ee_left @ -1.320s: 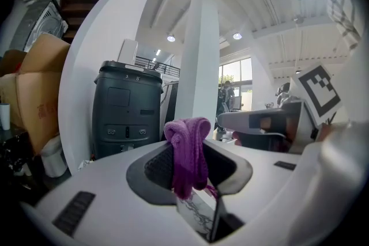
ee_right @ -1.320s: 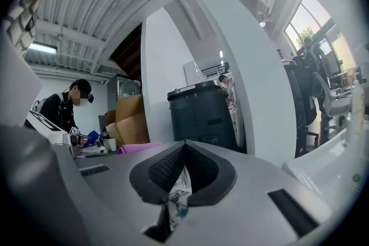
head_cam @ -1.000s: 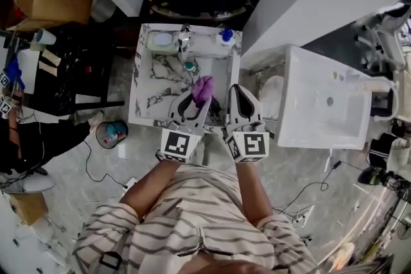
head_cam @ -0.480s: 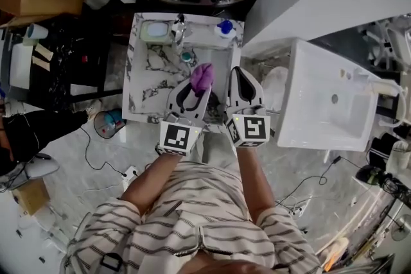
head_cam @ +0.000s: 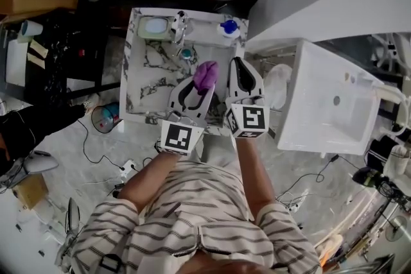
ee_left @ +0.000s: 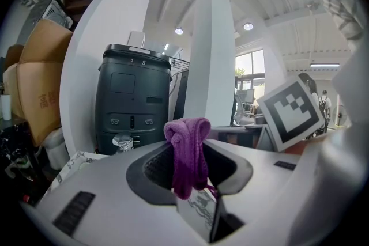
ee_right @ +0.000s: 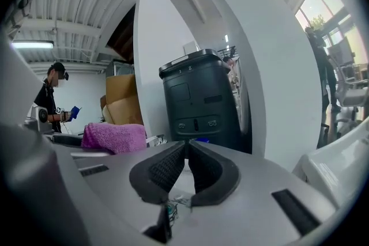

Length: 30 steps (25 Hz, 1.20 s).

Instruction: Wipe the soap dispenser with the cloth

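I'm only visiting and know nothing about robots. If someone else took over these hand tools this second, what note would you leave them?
Left gripper: shut on the purple cloth, which sticks up past the tips.
Right gripper: shut, nothing in it.
Both are held over the front of the marbled sink. The blue-topped soap dispenser stands on its back ledge, untouched.
Done: cloth in hand.
Left: bring the cloth to the dispenser and wipe it.
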### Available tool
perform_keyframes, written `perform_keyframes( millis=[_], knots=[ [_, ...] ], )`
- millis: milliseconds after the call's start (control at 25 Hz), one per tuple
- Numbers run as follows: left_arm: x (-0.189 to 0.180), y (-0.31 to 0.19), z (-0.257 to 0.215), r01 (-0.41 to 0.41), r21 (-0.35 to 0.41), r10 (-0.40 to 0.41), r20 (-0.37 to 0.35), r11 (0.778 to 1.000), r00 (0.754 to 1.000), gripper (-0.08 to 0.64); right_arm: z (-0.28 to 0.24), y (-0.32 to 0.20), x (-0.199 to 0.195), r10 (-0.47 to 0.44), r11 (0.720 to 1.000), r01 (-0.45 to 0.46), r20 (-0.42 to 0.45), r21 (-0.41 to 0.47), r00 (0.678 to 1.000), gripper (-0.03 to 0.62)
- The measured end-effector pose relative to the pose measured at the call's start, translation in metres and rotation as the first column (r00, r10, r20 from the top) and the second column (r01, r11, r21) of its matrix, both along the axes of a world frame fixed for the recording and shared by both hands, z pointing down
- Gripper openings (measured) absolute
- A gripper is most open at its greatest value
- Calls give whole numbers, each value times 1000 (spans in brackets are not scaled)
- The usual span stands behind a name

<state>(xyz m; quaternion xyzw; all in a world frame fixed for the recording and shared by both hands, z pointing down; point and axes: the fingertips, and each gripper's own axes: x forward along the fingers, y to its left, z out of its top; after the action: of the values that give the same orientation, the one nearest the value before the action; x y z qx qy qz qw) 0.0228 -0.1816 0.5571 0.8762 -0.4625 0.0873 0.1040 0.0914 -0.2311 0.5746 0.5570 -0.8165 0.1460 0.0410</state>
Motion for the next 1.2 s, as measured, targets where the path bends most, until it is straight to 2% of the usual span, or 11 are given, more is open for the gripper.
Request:
perform_keyframes(
  millis=[560, 1200],
  knots=[
    [-5, -10, 13, 13, -13, -13, 3, 1000, 1000, 124, 31, -42, 0, 1, 1000, -2, -34, -27, 999, 95],
    [-7, -16, 19, 11, -4, -11, 22, 1000, 1000, 124, 67, -80, -7, -29, 999, 23, -134, -43, 991, 156]
  ],
)
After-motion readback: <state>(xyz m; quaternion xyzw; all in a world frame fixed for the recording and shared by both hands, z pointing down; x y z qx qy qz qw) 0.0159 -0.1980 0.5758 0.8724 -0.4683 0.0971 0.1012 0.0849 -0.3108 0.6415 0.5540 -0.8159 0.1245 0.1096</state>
